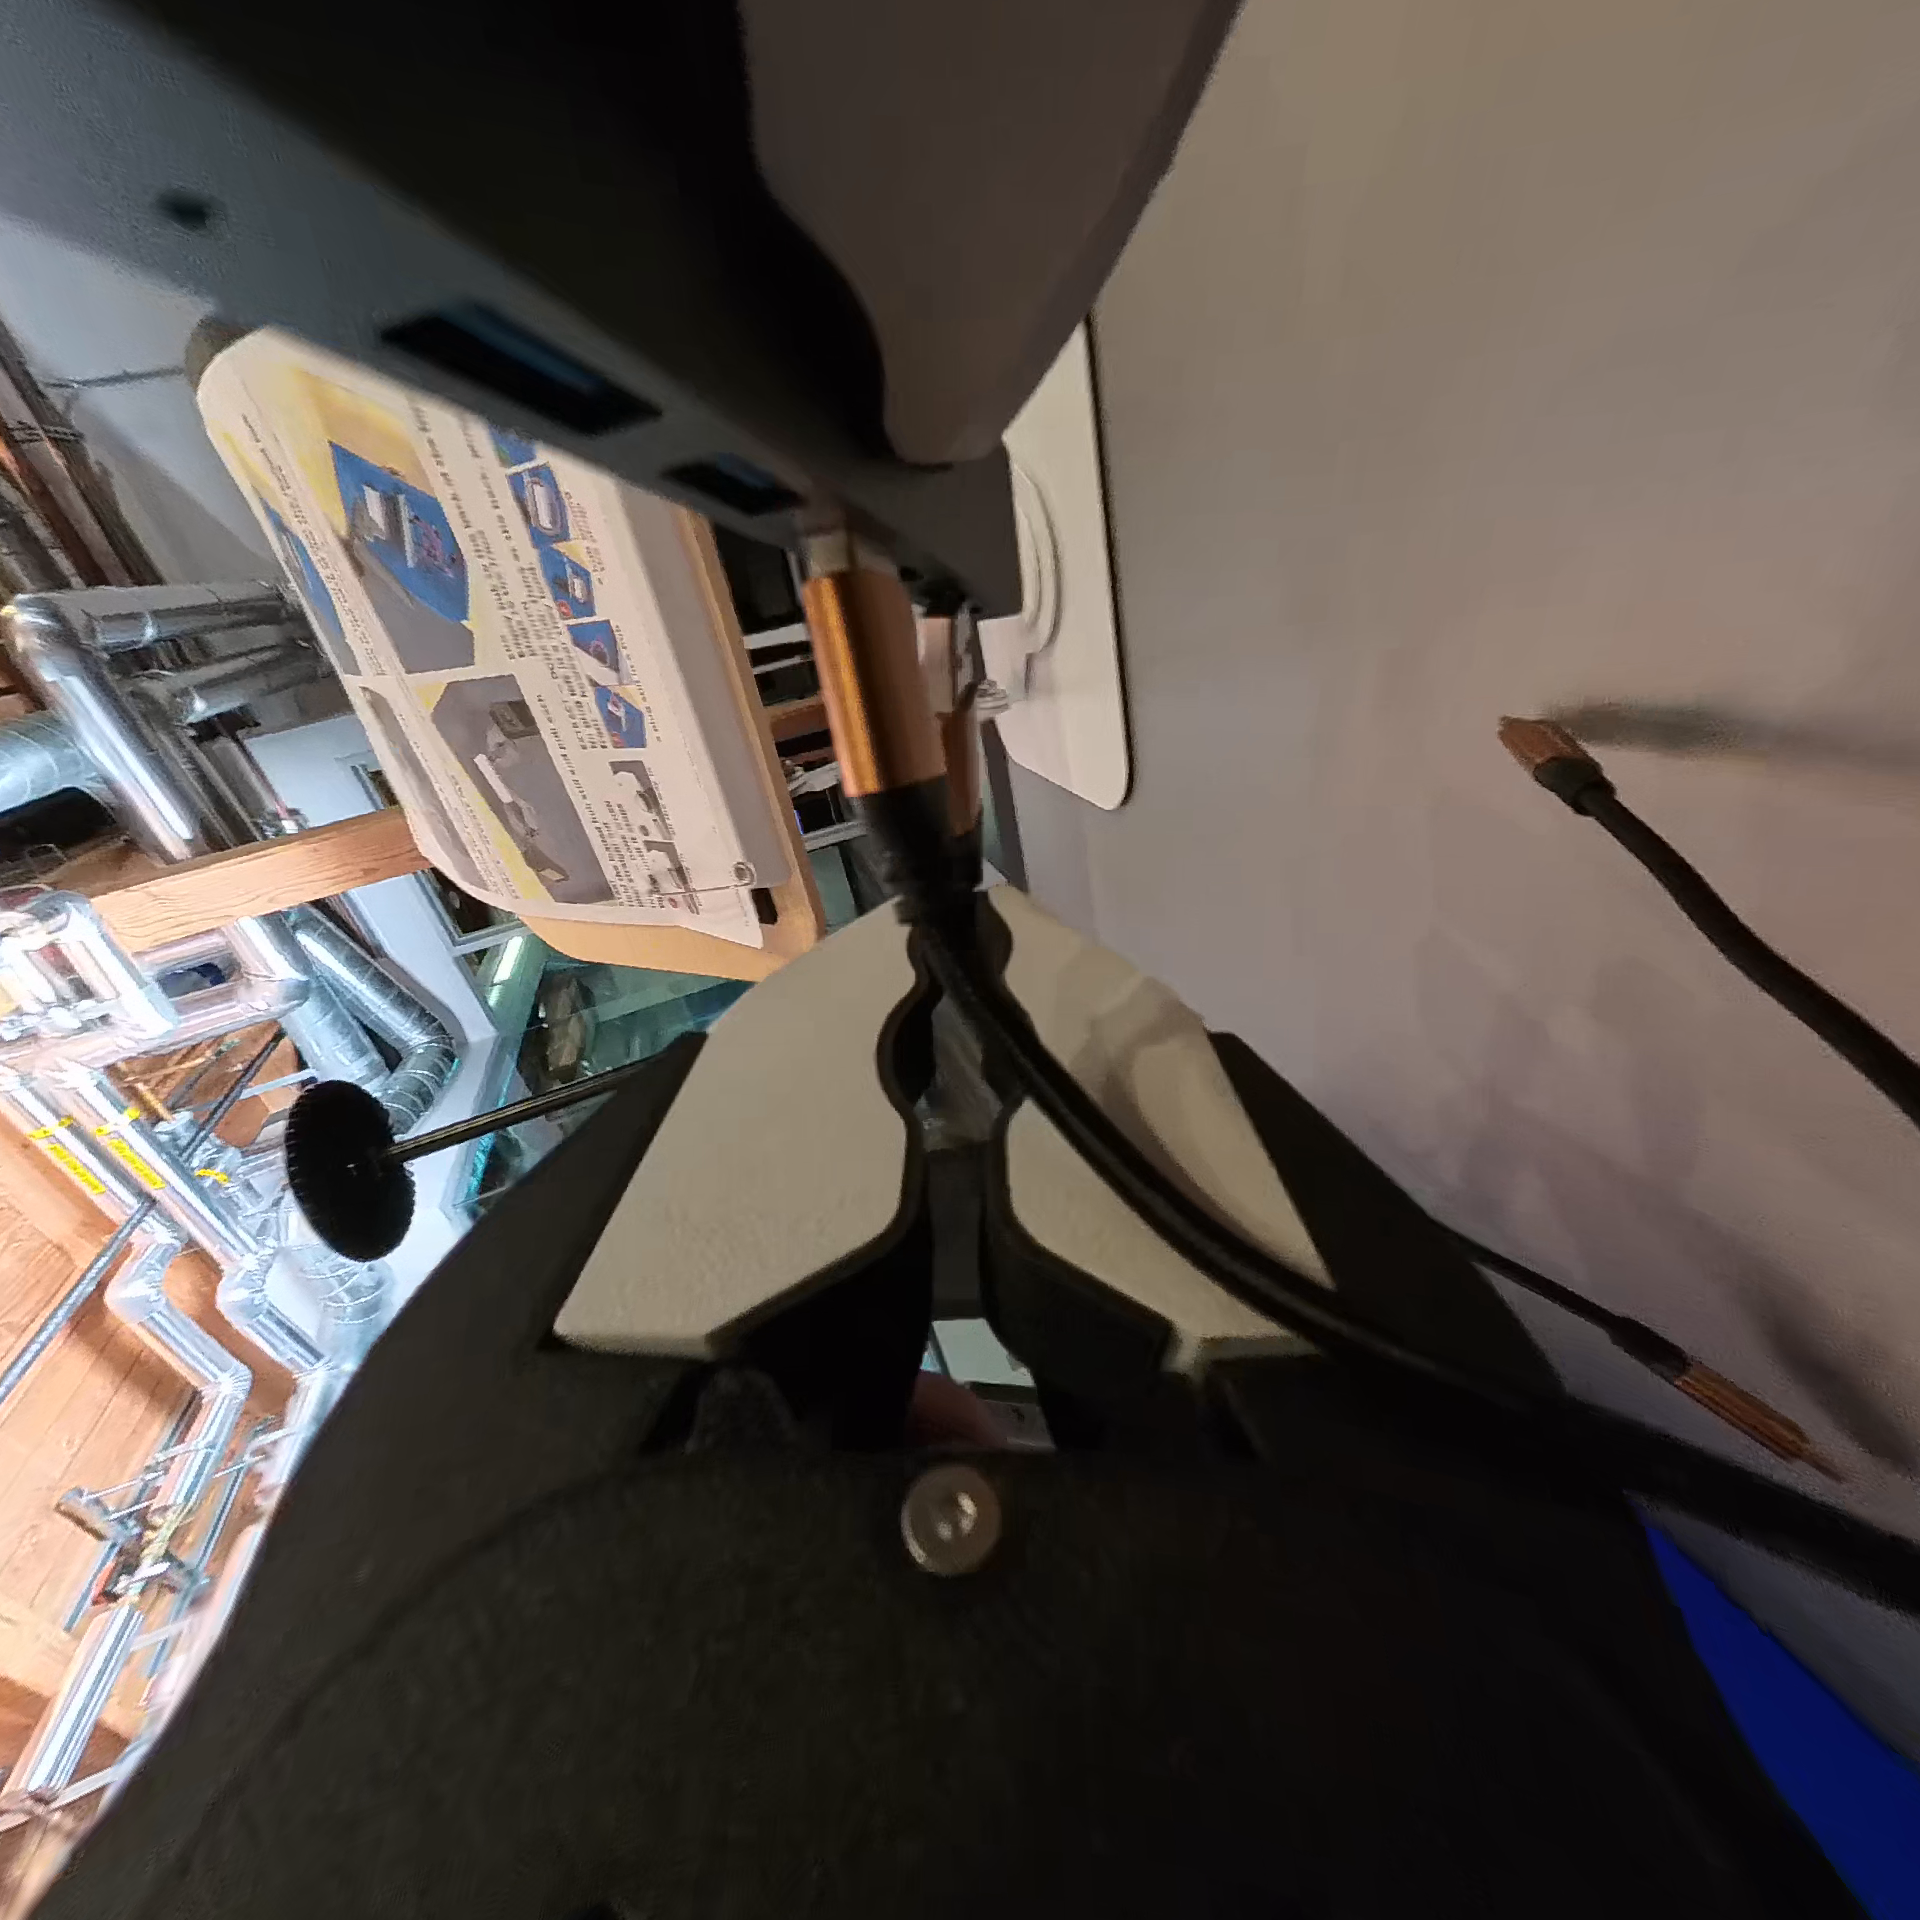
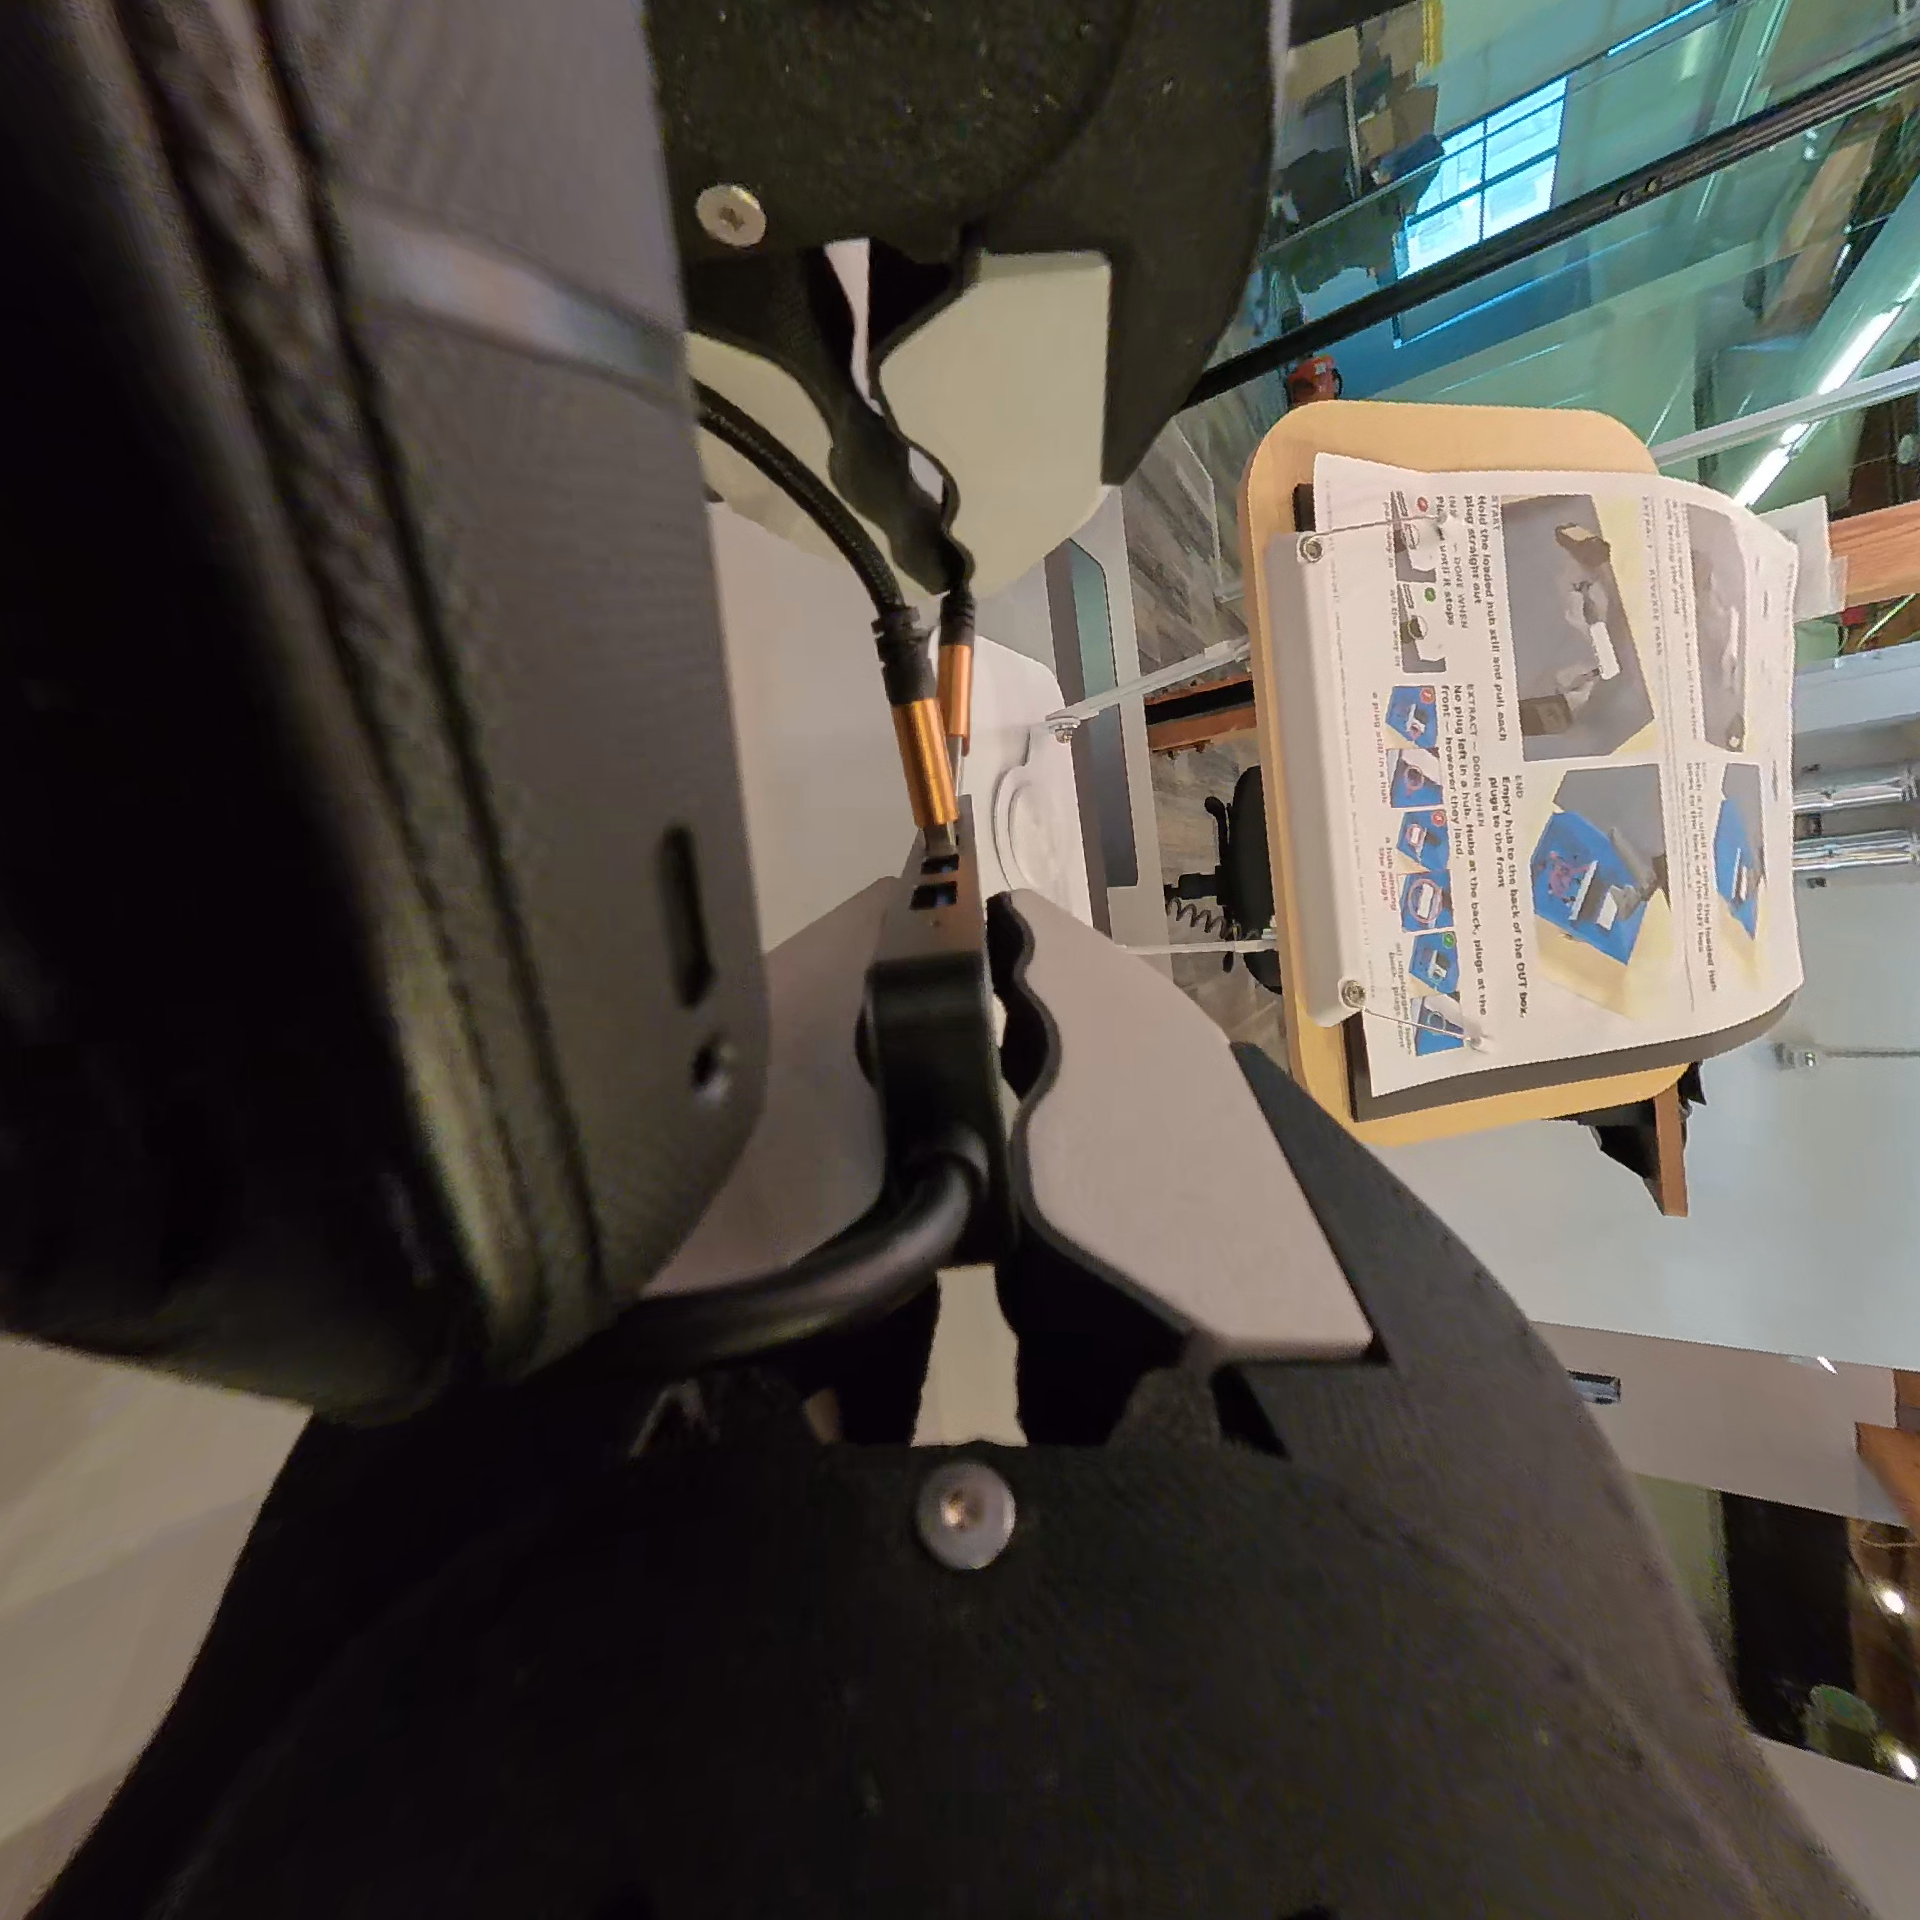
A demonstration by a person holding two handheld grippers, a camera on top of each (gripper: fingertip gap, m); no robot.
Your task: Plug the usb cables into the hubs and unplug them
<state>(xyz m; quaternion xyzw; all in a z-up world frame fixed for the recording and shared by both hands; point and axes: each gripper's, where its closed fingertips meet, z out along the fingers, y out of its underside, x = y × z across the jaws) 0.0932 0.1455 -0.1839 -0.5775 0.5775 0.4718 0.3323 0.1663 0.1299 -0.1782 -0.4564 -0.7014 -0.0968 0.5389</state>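
My right gripper (image 2: 987, 914) is shut on the end of a dark usb hub (image 2: 940, 977) with blue ports, and holds it above the white table. Its grey finger and the hub (image 1: 582, 343) fill the top of the left wrist view. Two copper usb plugs (image 1: 873, 686) sit at the hub's ports; they also show in the right wrist view (image 2: 925, 758). My left gripper (image 1: 935, 935) is shut on a black cable just behind these plugs. It shows at the top of the right wrist view (image 2: 951, 566).
Two loose cable ends with copper plugs (image 1: 1538, 748) (image 1: 1745, 1423) lie on the white table (image 1: 1507, 364). A wooden stand with a printed sheet (image 2: 1507, 748) stands behind. A large dark grey case (image 2: 416, 727) fills the left of the right wrist view. Tip to tip, the grippers are about 8 cm apart.
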